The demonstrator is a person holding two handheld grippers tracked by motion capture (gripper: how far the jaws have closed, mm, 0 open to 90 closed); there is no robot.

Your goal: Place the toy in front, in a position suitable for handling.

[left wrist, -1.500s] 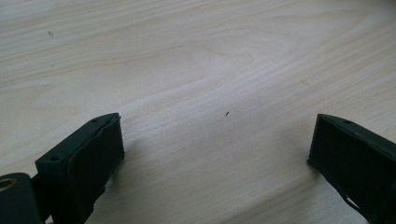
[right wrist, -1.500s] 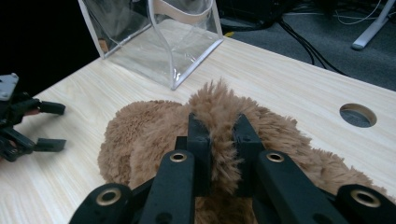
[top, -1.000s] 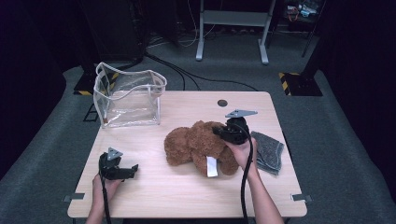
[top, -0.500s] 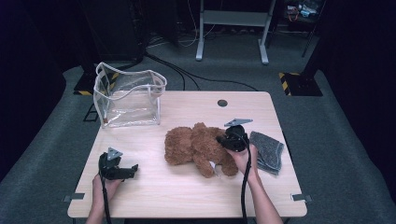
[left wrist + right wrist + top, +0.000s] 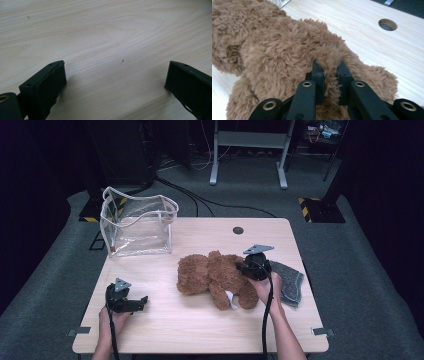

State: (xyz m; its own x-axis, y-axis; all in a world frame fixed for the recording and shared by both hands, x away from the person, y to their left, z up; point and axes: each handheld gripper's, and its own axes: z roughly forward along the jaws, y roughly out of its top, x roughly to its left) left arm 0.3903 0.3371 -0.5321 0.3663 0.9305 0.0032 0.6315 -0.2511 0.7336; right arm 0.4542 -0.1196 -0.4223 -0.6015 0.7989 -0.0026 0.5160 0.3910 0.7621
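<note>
A brown plush teddy bear [image 5: 215, 277] lies on the wooden table [image 5: 200, 335] near its middle, a white tag by its leg. My right gripper [image 5: 246, 268] is shut on a tuft of the bear's fur; in the right gripper view the jaws pinch the fur [image 5: 330, 67] of the teddy bear [image 5: 274, 57]. At the front left my left gripper [image 5: 141, 301] rests low over the bare wood. In the left gripper view it [image 5: 115, 82] stands open with nothing between its fingers [image 5: 50, 80].
A clear plastic pouch [image 5: 137, 222] with white trim stands open at the back left of the table. A grey cloth [image 5: 289, 282] lies by the right edge. A round cable hole [image 5: 238, 230] sits near the far edge.
The right gripper has drawn the bear slightly toward the near right and lowered it, so the bear now lies flatter. The left gripper has stayed put.
</note>
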